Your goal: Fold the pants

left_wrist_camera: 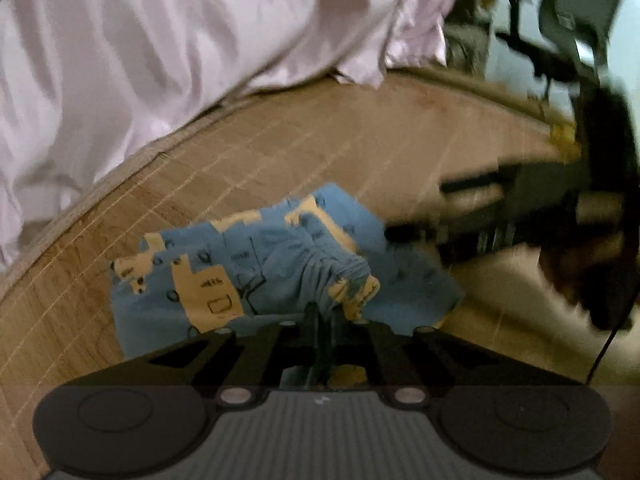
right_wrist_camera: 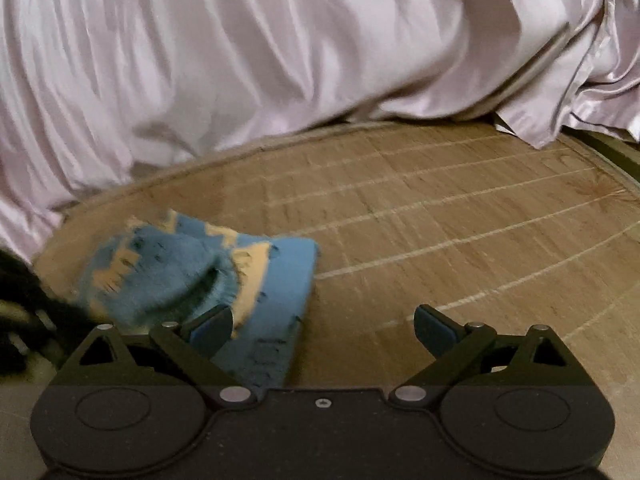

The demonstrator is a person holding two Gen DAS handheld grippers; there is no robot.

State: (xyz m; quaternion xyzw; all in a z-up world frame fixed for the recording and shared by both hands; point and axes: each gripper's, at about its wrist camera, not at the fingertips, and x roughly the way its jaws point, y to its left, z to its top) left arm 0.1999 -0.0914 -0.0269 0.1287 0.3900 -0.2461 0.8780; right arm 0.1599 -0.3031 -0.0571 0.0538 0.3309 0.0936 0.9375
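Small blue pants [left_wrist_camera: 256, 276] with yellow patches lie folded on a woven bamboo mat [left_wrist_camera: 320, 144]. My left gripper [left_wrist_camera: 320, 316] is shut on a gathered bunch of the blue cloth at the near edge. In the right wrist view the same pants [right_wrist_camera: 200, 276] lie at the left, bunched and blurred. My right gripper [right_wrist_camera: 324, 324] is open just above the mat, its left blue-padded finger [right_wrist_camera: 212, 326] over the near edge of the pants, its right finger [right_wrist_camera: 436, 326] over bare mat. That right gripper [left_wrist_camera: 460, 220] also shows blurred at the right in the left wrist view.
A pale pink satin sheet [right_wrist_camera: 280, 60] is heaped along the far side of the mat. The mat [right_wrist_camera: 460, 220] stretches bare to the right of the pants. A dark chair [left_wrist_camera: 576, 24] and other furniture stand beyond the mat's far right corner.
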